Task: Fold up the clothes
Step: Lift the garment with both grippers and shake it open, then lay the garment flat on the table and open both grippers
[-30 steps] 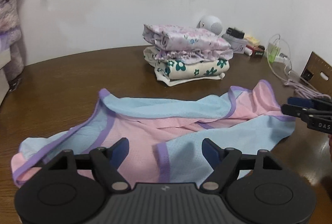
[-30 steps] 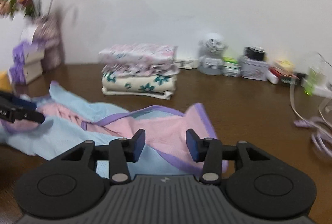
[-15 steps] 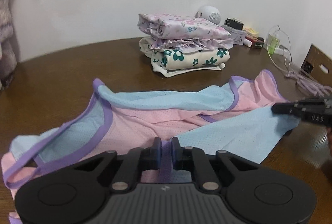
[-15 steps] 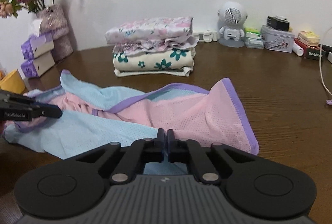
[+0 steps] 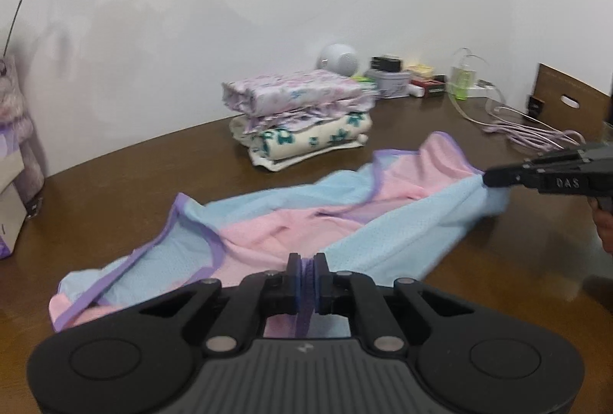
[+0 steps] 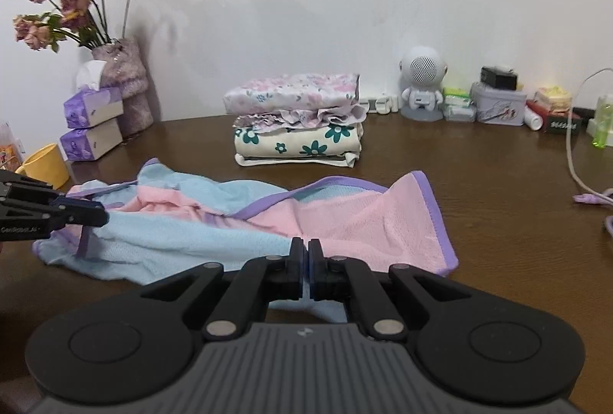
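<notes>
We see a pink and blue garment [image 5: 345, 207] with purple edges lying spread out and crumpled on the brown wooden table [image 5: 126, 184]. Our left gripper [image 5: 306, 270] is pinched tight on a purple edge of the garment, and the cloth sticks out between its two blue pads. Our right gripper [image 6: 305, 253] is squeezed together on the near edge of the same garment, where the blue part meets the pink part. In the left wrist view the right gripper comes in from the right side and bites the blue corner of the cloth. In the right wrist view the left gripper comes in from the left side and holds the cloth by its purple strip. Behind the garment, well apart from it, sits a stack of folded clothes [image 6: 299, 119]; the top one is pale purple with flowers and the bottom one is cream with green flowers. Along the white wall we see dried flowers [image 6: 65, 4] in a fuzzy vase, two purple tissue boxes [image 6: 94, 123], a yellow cup [image 6: 48, 165] and a little white robot-shaped speaker [image 6: 421, 88].
</notes>
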`<state>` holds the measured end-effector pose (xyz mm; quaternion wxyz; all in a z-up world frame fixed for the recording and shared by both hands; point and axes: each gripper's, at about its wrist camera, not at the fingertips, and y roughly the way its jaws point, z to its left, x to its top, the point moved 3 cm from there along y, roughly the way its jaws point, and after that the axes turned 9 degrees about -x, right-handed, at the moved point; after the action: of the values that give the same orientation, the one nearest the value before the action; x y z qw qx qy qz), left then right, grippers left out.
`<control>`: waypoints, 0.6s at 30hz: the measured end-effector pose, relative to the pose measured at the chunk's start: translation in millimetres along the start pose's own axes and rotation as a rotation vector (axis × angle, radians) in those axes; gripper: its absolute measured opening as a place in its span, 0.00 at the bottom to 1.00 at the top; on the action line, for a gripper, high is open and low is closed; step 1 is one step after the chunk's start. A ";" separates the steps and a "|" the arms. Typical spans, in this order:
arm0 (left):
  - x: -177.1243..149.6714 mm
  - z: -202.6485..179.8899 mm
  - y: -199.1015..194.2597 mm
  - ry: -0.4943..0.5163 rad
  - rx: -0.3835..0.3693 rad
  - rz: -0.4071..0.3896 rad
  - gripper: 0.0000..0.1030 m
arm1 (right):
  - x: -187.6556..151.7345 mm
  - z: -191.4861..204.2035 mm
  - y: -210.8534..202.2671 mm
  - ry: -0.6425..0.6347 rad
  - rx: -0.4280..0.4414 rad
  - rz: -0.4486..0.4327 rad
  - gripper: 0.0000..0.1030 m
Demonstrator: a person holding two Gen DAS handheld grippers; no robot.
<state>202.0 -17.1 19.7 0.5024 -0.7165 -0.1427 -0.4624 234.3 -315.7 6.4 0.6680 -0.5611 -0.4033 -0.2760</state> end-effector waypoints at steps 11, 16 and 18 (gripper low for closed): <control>-57.8 -75.6 -49.0 0.078 -0.037 0.059 0.05 | -58.8 12.9 -80.3 -0.070 -0.025 -0.002 0.02; -82.6 -96.8 -65.7 0.084 -0.043 0.098 0.05 | -84.8 10.9 -106.9 -0.070 -0.046 0.027 0.02; -93.3 -105.2 -71.5 0.085 -0.045 0.115 0.05 | -92.1 14.1 -118.2 -0.087 -0.053 0.028 0.02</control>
<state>49.9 -50.0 -6.4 0.5175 -0.7145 -0.0693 -0.4656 85.8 -335.5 -8.8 0.6385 -0.5957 -0.4168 -0.2525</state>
